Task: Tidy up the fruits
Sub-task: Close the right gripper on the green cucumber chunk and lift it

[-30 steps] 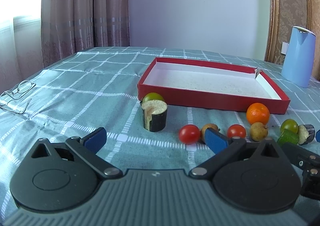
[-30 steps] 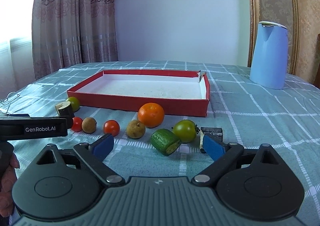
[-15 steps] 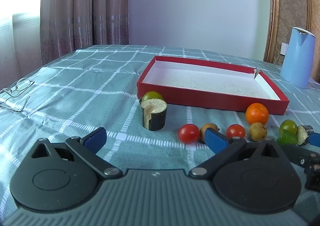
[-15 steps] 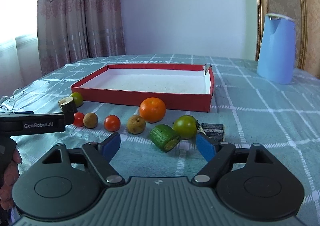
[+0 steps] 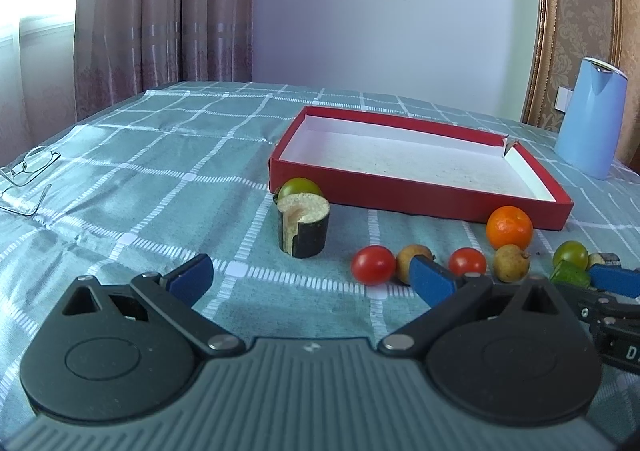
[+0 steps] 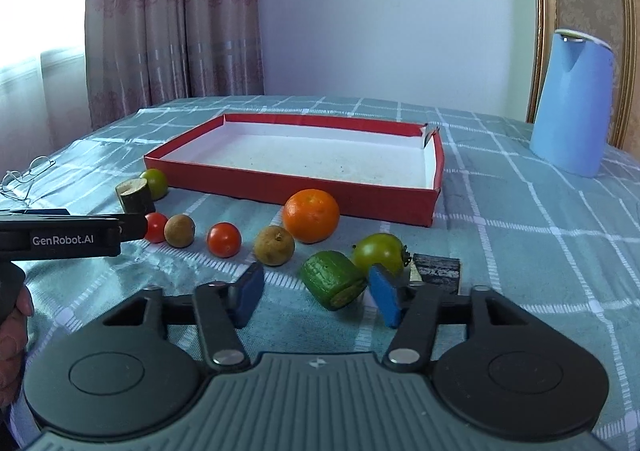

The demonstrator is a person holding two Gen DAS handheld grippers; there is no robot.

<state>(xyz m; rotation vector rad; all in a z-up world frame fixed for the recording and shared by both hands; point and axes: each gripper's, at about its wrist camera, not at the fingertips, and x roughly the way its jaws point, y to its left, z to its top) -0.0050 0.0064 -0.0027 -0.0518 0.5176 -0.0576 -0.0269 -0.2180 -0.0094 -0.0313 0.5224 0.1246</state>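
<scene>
The worktop [image 6: 520, 235], under a checked teal cloth, carries a shallow red tray [image 6: 280, 183] that holds no fruit yet. In front of it the fruits lie in a loose row: an orange [image 6: 311, 215], a green tomato [image 6: 379, 254], a cut green cucumber piece [image 6: 332, 285], brown longans and red cherry tomatoes.

The right gripper [image 6: 318, 297] has its jaws apart, low over the cloth with the cucumber piece between the pads, not yet touched. The left gripper [image 5: 308, 277] also has its jaws apart and holds nothing.

Judging by that, the cucumber is the pick in hand. It should go best if the jaws are centred on its rounded sides, clear of the tomato just beside it, and closed gently, since the skin looks slippery.
</scene>
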